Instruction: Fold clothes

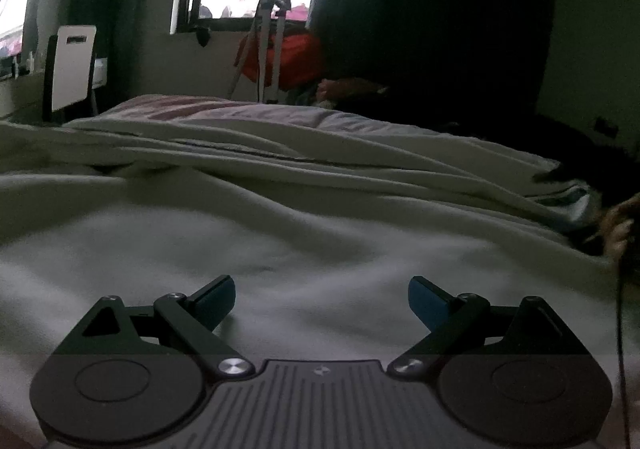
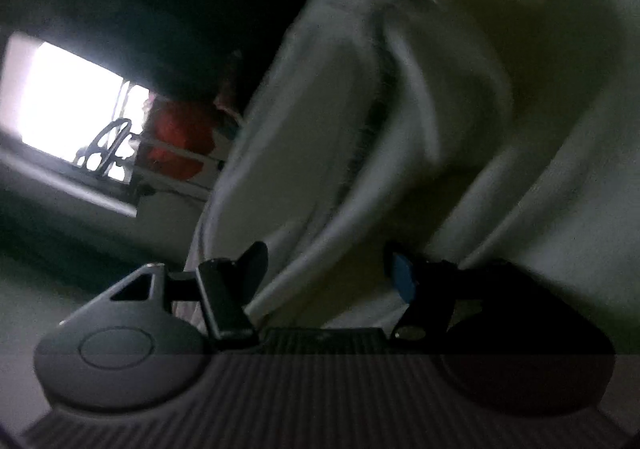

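Resting low over the white garment (image 1: 248,233) spread on the bed, the left gripper (image 1: 321,299) stood released, while the right gripper (image 2: 326,269), jaws apart, straddled a raised fold, probably to lift it.

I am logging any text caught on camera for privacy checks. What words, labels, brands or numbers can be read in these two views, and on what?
None can be read.
Left tongs base: a small pale emblem, too small to read.
White panel by the wall: a dark slot, no letters visible.
White cloth and the blurred right view: no print visible.
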`<state>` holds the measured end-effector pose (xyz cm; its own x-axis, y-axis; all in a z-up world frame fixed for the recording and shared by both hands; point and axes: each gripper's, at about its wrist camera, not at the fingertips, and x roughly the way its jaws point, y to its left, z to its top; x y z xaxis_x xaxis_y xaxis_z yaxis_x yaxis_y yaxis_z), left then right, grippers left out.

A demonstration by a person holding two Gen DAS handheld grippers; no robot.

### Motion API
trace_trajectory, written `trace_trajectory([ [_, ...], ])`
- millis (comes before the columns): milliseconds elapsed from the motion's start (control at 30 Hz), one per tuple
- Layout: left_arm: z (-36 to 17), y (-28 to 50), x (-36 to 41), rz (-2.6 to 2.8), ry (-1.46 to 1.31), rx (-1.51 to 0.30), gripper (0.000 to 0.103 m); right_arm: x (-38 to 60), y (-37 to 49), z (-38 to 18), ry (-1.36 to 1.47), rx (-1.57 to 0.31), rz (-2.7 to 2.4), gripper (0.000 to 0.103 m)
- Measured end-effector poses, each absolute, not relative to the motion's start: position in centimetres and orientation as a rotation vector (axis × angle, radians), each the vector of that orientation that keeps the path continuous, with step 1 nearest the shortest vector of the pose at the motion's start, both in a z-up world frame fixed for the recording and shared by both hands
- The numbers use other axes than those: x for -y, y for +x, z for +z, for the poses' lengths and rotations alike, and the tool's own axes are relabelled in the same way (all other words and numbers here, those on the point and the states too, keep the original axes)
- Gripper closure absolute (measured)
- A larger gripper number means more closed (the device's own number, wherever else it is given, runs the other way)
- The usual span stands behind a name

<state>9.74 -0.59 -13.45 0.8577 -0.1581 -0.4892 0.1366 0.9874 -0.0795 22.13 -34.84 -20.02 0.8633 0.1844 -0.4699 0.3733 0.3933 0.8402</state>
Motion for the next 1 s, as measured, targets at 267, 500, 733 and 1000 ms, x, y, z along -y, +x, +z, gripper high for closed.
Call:
trace_trajectory([
  [267,-13.7,9.1,2.2,-0.243,0.064,-0.461,0.008,39.1,24.3,-19.8,1.164,-0.454,-0.273,0.067],
  [500,-13.9,9.8,2.4,-0.281,0.035,-0.457,0.008,39.0,24.4,-17.3,1.040,-0.322,-0.322,0.089],
  [733,-10.9,11.1,-1.2,-0.283,-0.186,-0.429,0.008,36.6,21.7,-10.3,0.894,-0.106,-0.318,0.090],
  [1000,-8.7,19.1,-12.4,-0.116,-0.525,-0.506,0.012,36.4,19.7,-9.7,0.854,-0.063,-0.369,0.090],
])
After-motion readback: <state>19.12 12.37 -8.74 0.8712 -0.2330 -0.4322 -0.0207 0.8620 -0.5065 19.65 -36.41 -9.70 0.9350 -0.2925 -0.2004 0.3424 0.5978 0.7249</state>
